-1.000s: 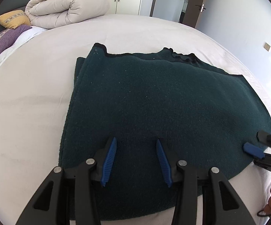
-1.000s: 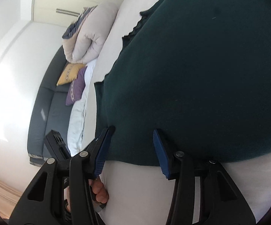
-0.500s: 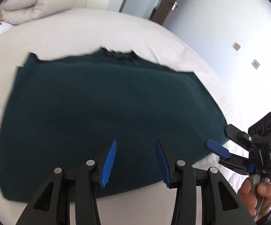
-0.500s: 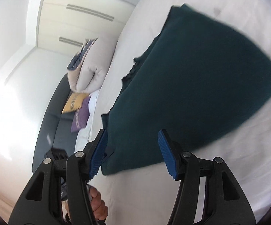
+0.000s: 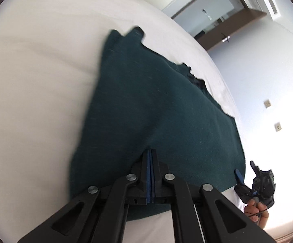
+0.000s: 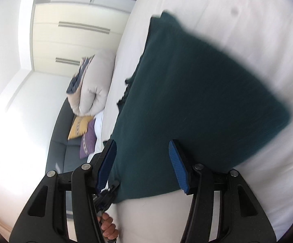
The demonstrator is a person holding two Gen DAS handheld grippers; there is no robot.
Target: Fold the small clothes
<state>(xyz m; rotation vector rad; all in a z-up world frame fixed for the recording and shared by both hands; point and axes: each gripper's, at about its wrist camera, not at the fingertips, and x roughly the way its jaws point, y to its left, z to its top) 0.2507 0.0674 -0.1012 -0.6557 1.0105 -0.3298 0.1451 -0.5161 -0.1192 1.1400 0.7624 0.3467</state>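
Note:
A dark green knitted garment (image 5: pixel 156 109) lies folded flat on the white bed (image 5: pixel 35 77). It also shows in the right wrist view (image 6: pixel 187 93). My left gripper (image 5: pixel 150 156) is shut, its blue pads pressed together over the garment's near edge; whether cloth is pinched between them I cannot tell. My right gripper (image 6: pixel 144 158) is open, its fingers astride the garment's near corner, just above it. It also shows in the left wrist view (image 5: pixel 245 172), at the garment's right corner.
A rolled beige duvet (image 6: pixel 93 85) and yellow and purple cushions (image 6: pixel 81 127) lie on a dark sofa (image 6: pixel 63 141) beyond the bed. Wardrobe doors (image 6: pixel 75 32) stand behind. A doorway (image 5: pixel 211 16) and a wall with sockets (image 5: pixel 272 115) are to the right.
My left gripper has shut and dropped to the garment's near edge. My right gripper has stayed open and moved in over the garment's corner.

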